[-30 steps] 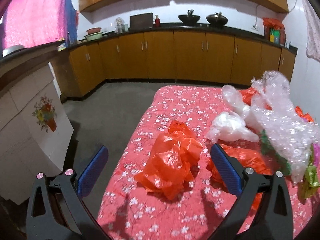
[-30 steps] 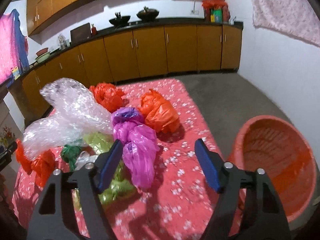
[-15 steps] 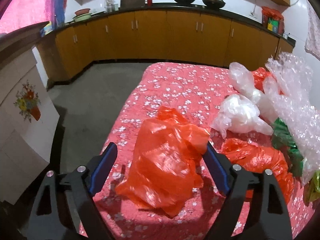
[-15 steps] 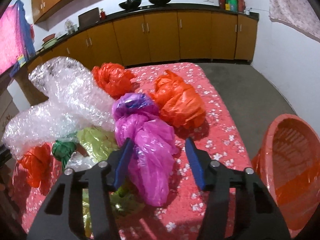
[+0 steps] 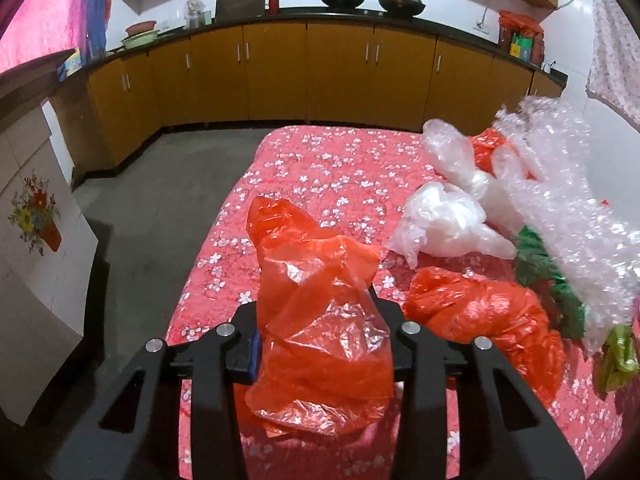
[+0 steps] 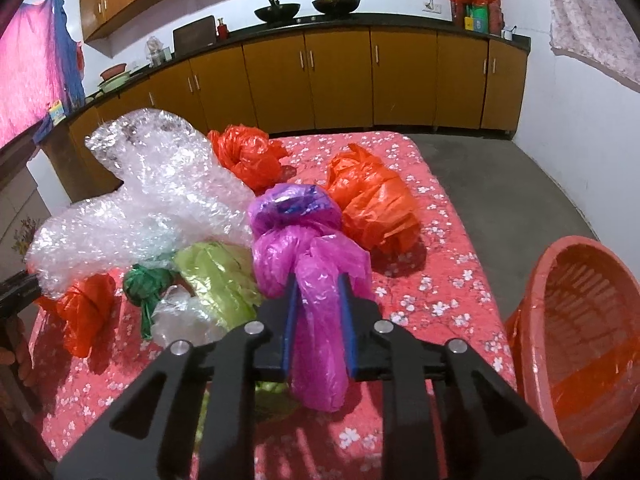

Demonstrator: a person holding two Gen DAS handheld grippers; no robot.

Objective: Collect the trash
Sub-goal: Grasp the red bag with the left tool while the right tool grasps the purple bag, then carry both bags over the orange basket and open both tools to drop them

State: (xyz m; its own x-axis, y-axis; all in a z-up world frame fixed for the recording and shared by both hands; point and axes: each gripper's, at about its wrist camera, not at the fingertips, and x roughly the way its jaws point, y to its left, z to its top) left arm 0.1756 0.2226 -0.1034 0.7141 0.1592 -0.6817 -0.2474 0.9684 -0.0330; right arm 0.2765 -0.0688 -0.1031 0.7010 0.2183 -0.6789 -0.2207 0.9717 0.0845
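Observation:
My left gripper [image 5: 320, 344] is shut on a crumpled red plastic bag [image 5: 316, 308] at the near left of the red flowered table [image 5: 340, 168]; the bag hides its fingertips. My right gripper [image 6: 319, 320] is shut on a magenta plastic bag [image 6: 312, 264] with a purple knot at its far end. A red-orange basket [image 6: 576, 344] stands on the floor right of the table.
More trash lies on the table: bubble wrap [image 6: 160, 192], red bags [image 5: 492, 320] [image 6: 248, 156], an orange bag [image 6: 372, 204], a white bag [image 5: 444, 224], green bags [image 6: 216, 280]. Brown cabinets [image 5: 340, 76] line the far wall. A white box [image 5: 32, 248] stands left.
Both grippers have moved forward and closed, the left on the red bag, the right on the magenta bag.

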